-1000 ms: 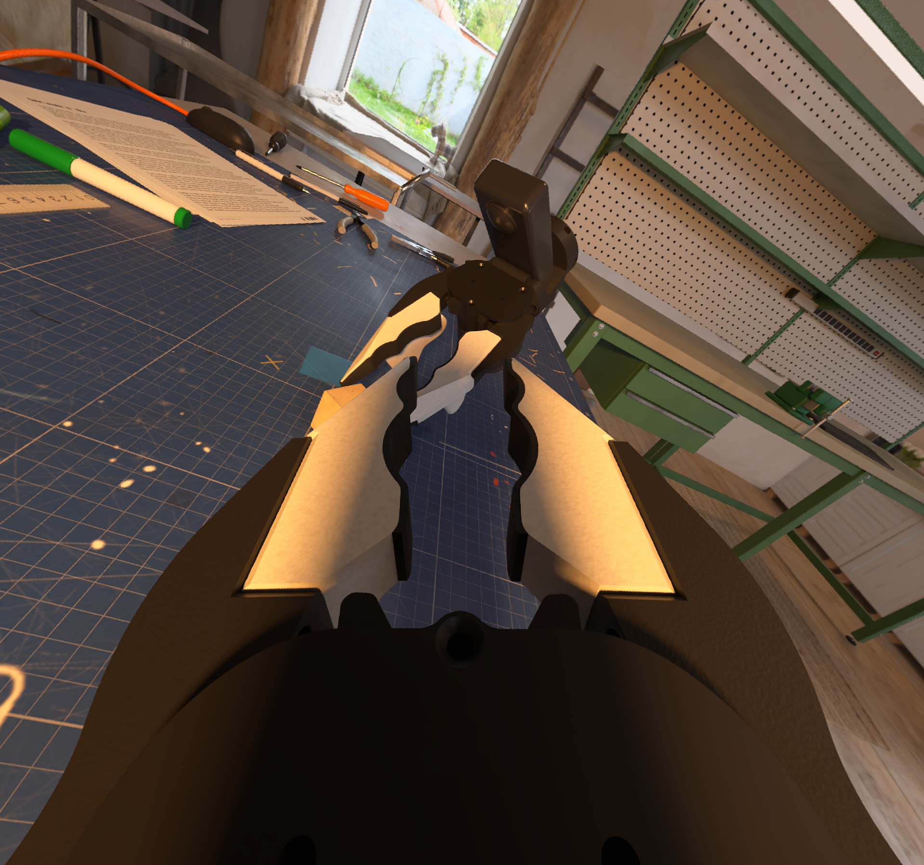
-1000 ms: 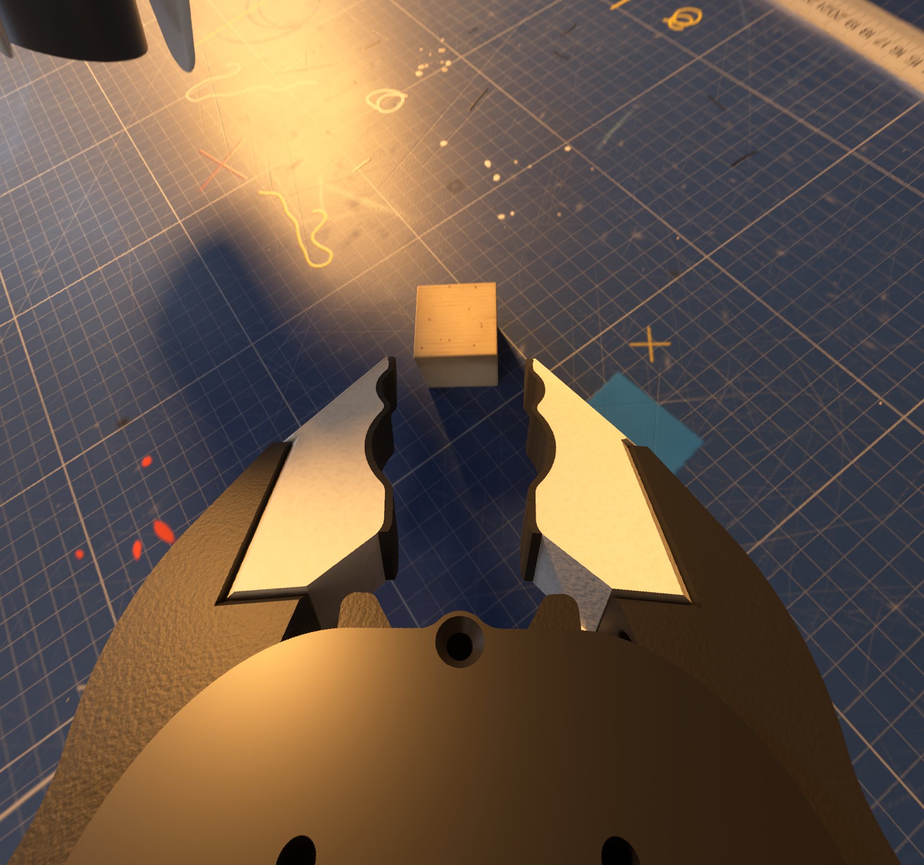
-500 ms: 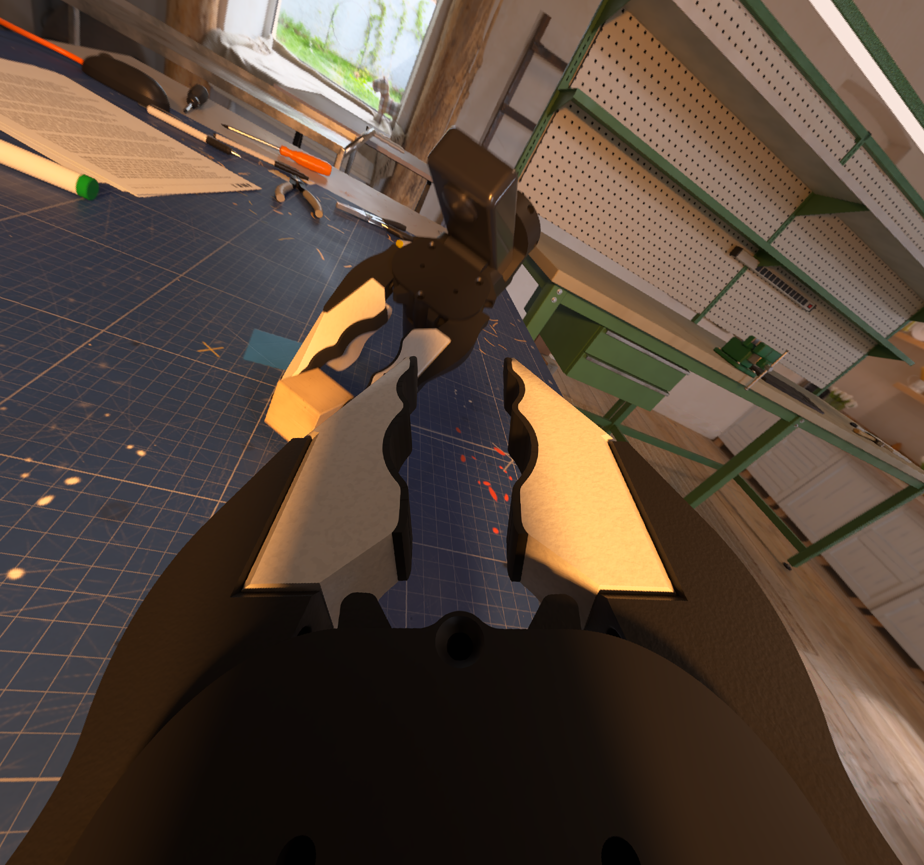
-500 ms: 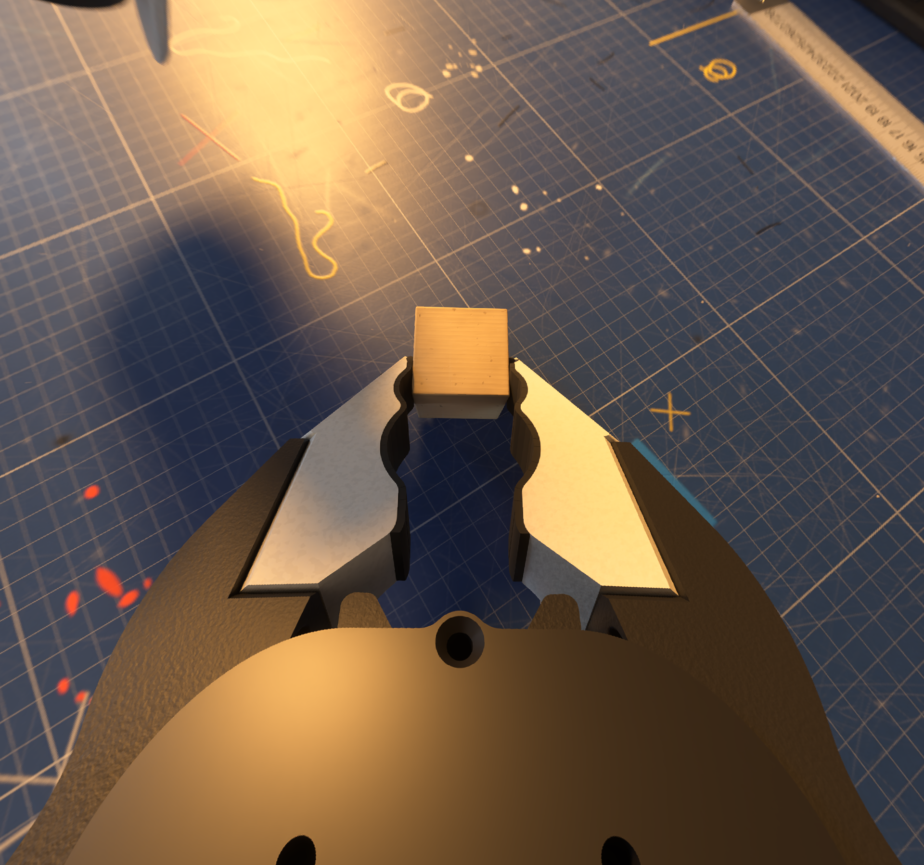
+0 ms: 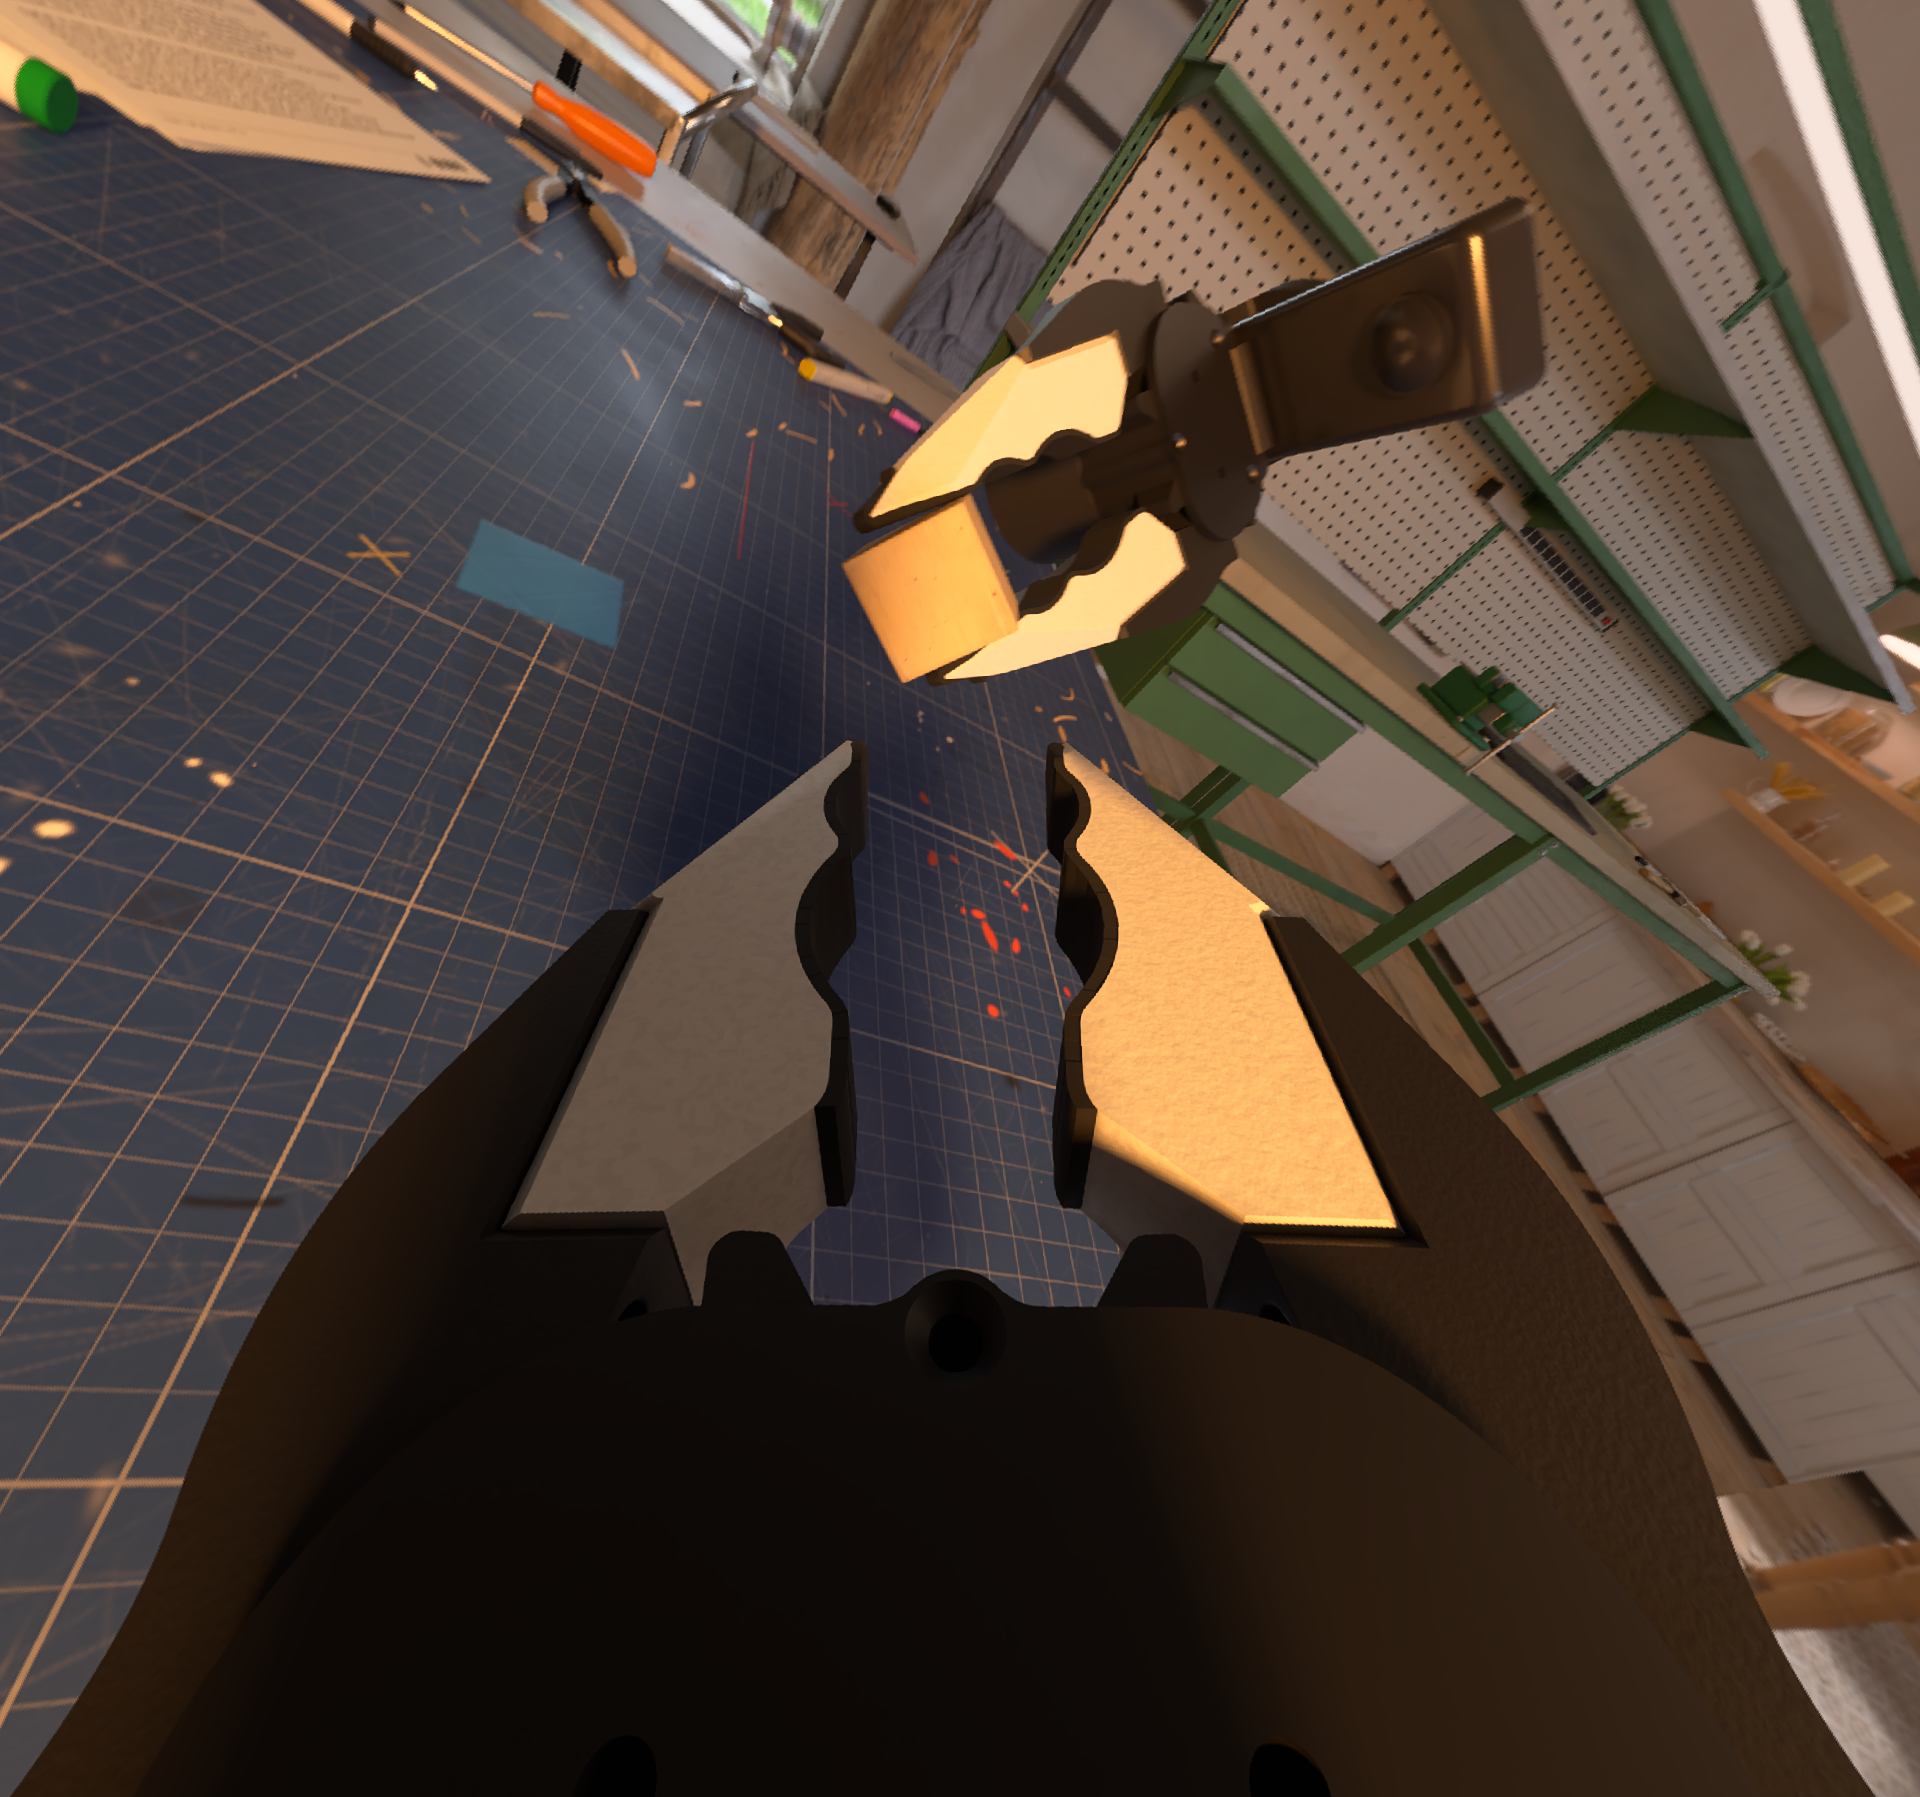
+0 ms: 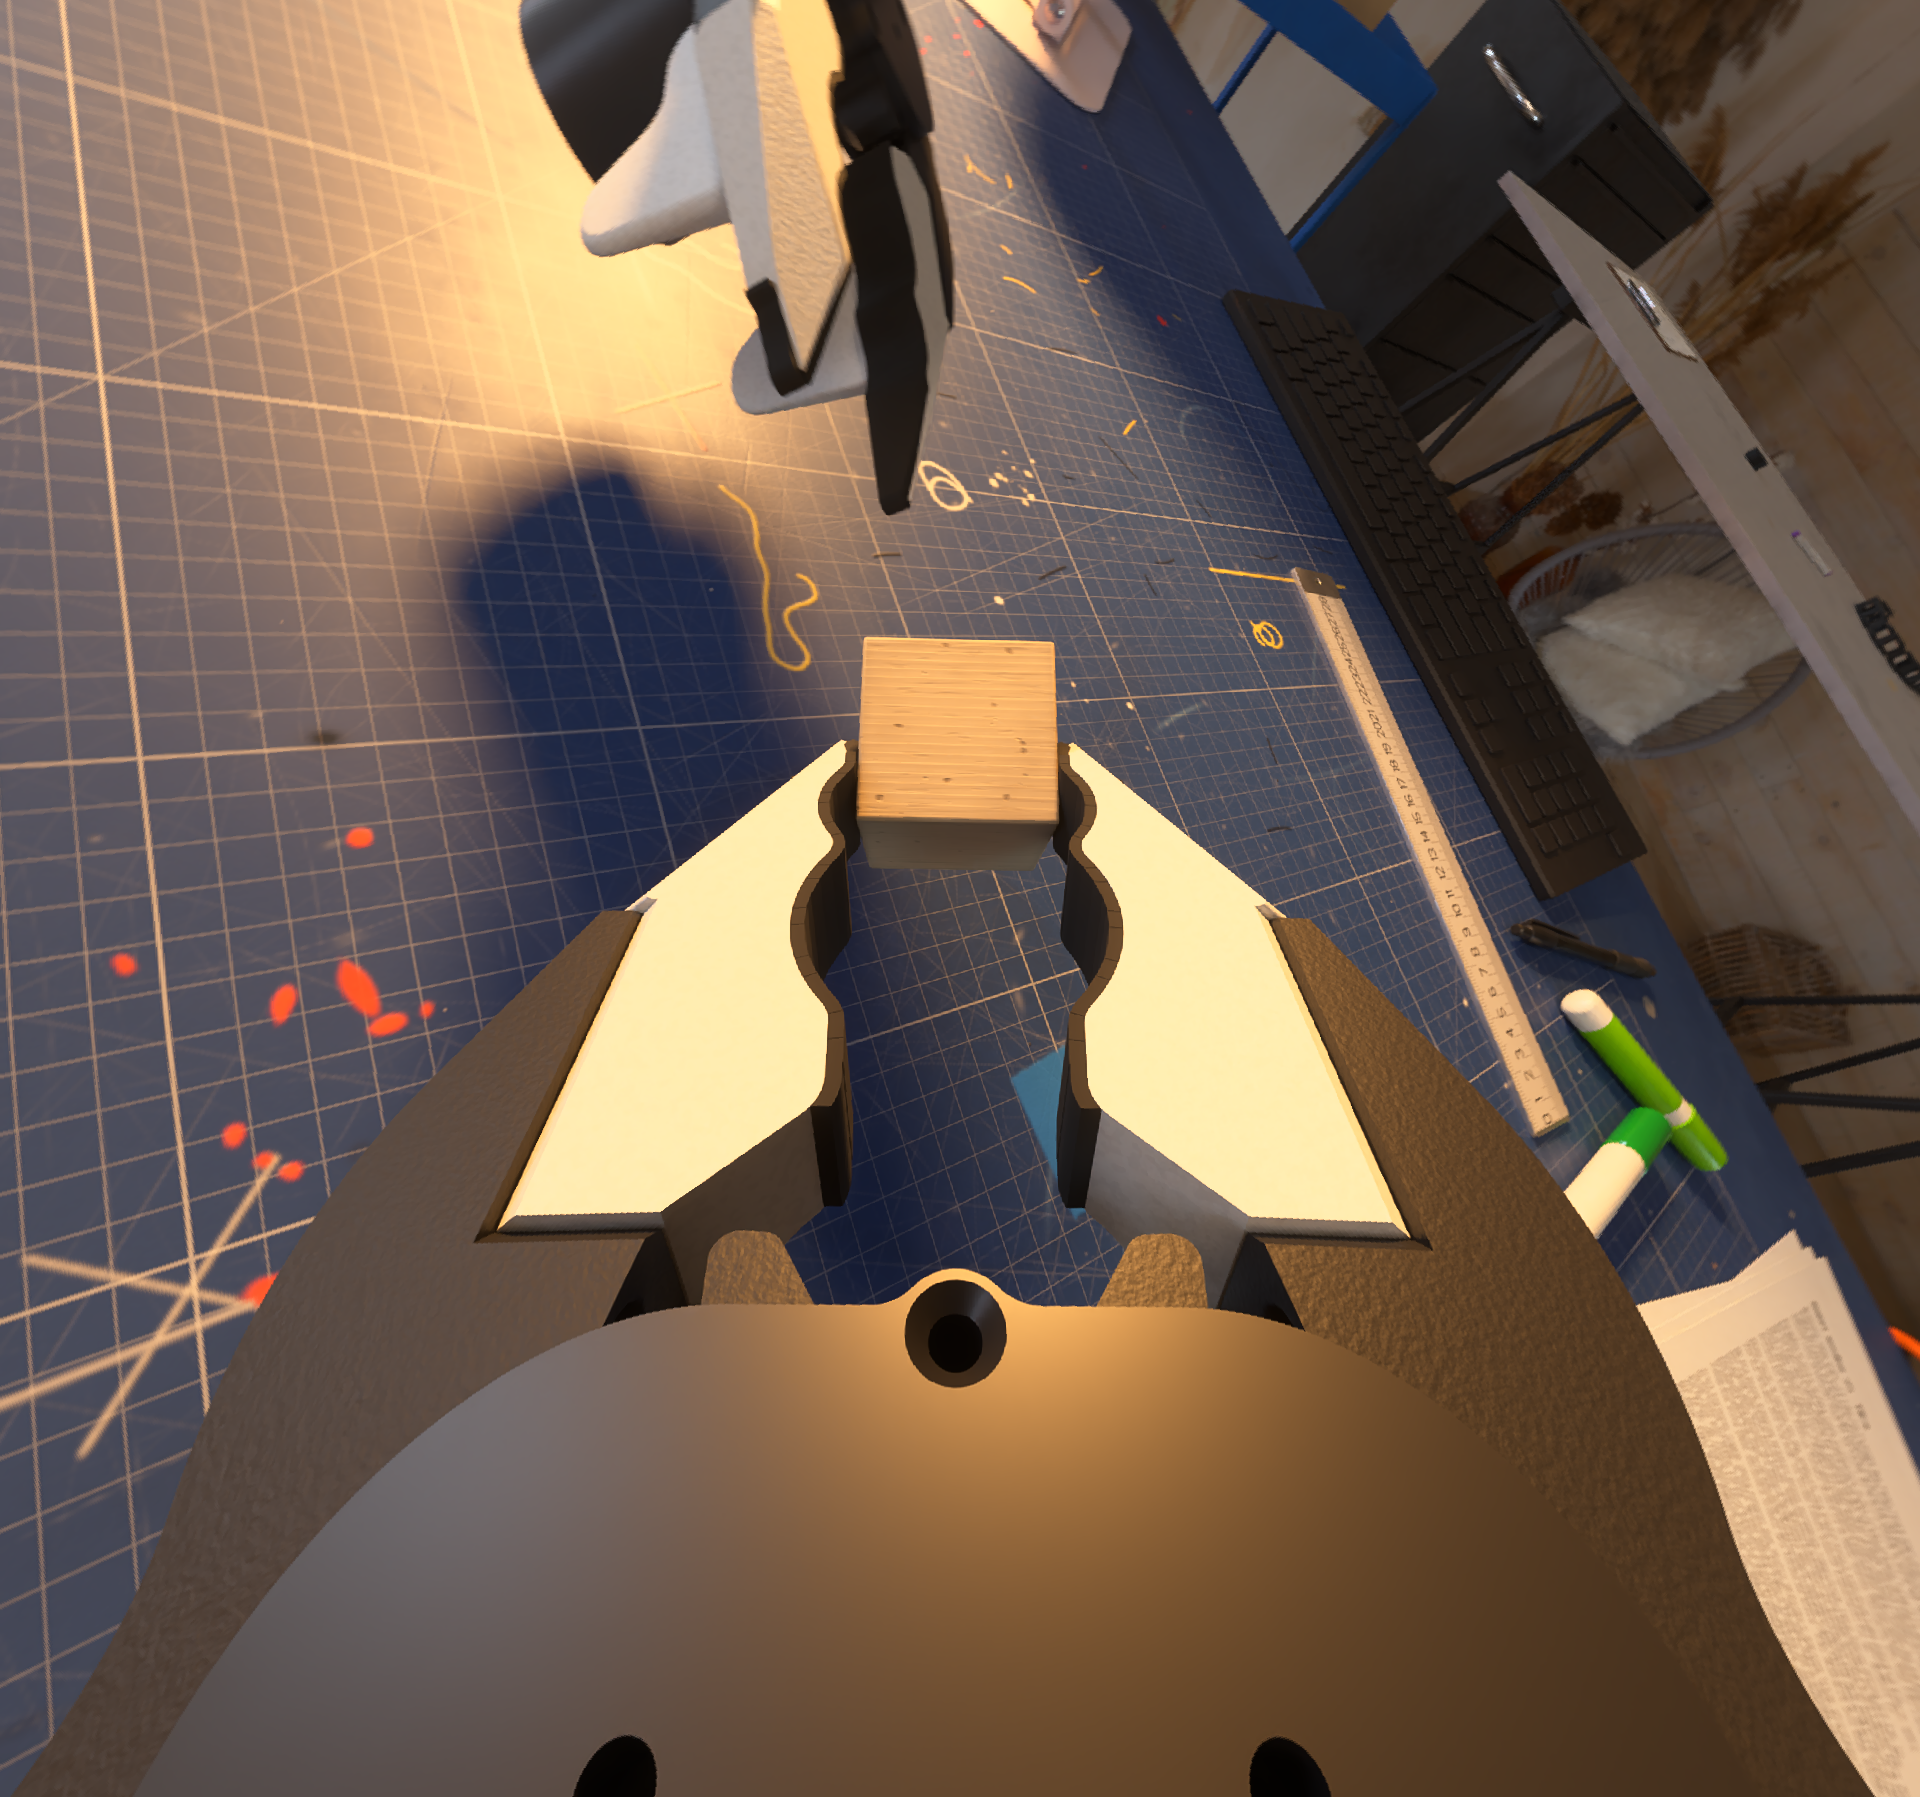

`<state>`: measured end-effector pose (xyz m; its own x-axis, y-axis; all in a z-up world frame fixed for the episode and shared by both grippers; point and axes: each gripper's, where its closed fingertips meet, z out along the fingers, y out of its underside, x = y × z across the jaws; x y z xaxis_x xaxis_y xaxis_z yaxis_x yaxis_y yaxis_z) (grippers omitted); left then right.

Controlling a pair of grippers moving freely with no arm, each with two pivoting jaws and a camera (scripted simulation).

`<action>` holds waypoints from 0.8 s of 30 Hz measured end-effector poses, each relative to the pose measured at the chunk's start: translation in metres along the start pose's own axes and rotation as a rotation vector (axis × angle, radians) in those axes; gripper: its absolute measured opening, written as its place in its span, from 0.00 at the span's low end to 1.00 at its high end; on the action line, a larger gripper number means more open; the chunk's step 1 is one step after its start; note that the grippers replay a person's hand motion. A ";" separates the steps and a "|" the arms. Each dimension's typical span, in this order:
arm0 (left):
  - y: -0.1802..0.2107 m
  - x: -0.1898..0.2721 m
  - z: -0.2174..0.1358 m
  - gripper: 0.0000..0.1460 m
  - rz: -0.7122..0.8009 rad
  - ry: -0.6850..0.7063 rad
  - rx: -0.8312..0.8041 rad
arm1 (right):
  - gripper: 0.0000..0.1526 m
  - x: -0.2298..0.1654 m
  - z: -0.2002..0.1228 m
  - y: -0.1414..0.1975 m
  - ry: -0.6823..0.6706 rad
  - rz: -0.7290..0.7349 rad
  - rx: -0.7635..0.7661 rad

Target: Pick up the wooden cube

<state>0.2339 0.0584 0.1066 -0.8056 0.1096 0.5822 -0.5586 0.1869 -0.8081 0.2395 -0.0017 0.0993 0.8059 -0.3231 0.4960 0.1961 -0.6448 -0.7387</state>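
Note:
The wooden cube (image 6: 956,739) is a light, square block with fine grain. My right gripper (image 6: 956,771) is shut on it at the fingertips and holds it clear above the blue cutting mat (image 6: 312,604). In the left wrist view the right gripper (image 5: 1039,552) hangs ahead and above, tilted, with the cube (image 5: 930,594) between its fingers. My left gripper (image 5: 951,760) is open and empty, low over the mat (image 5: 312,708). It also shows in the right wrist view (image 6: 821,189), beyond the cube.
A ruler (image 6: 1423,843), a black keyboard (image 6: 1434,584), green markers (image 6: 1642,1072) and a printed sheet (image 6: 1808,1415) lie along the mat's right edge. Pliers (image 5: 582,209) and an orange screwdriver (image 5: 592,126) lie far off. A light blue patch (image 5: 540,584) marks the mat. Green pegboard shelving stands beyond the table.
My right gripper closed on the cube, then lifted it off the mat and tilted up. My left gripper stayed open and empty, and its view swung right.

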 end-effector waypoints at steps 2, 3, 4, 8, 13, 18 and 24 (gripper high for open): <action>0.004 -0.003 0.001 0.23 -0.002 -0.025 -0.025 | 0.24 -0.005 0.000 -0.001 -0.008 -0.038 -0.013; 0.005 -0.004 0.001 0.23 0.001 -0.033 -0.034 | 0.24 -0.007 0.000 -0.002 -0.012 -0.051 -0.016; 0.006 -0.004 0.002 0.23 0.004 -0.035 -0.038 | 0.24 -0.009 0.001 -0.002 -0.018 -0.058 -0.019; 0.008 -0.001 0.006 0.23 0.018 -0.028 -0.054 | 0.24 -0.014 0.005 -0.002 -0.041 -0.048 -0.017; 0.015 0.006 0.012 0.23 0.086 -0.026 -0.105 | 0.24 -0.025 0.003 -0.003 -0.175 0.067 0.008; 0.018 0.010 0.014 0.23 0.203 -0.065 -0.145 | 0.24 -0.031 -0.001 -0.002 -0.316 0.240 0.031; 0.032 0.008 0.020 0.23 0.274 -0.109 -0.241 | 0.24 -0.043 -0.003 0.009 -0.454 0.350 -0.012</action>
<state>0.2054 0.0458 0.0840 -0.9423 0.0849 0.3239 -0.2676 0.3904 -0.8809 0.2050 0.0047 0.0730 0.9814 -0.1902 -0.0247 -0.1294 -0.5614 -0.8174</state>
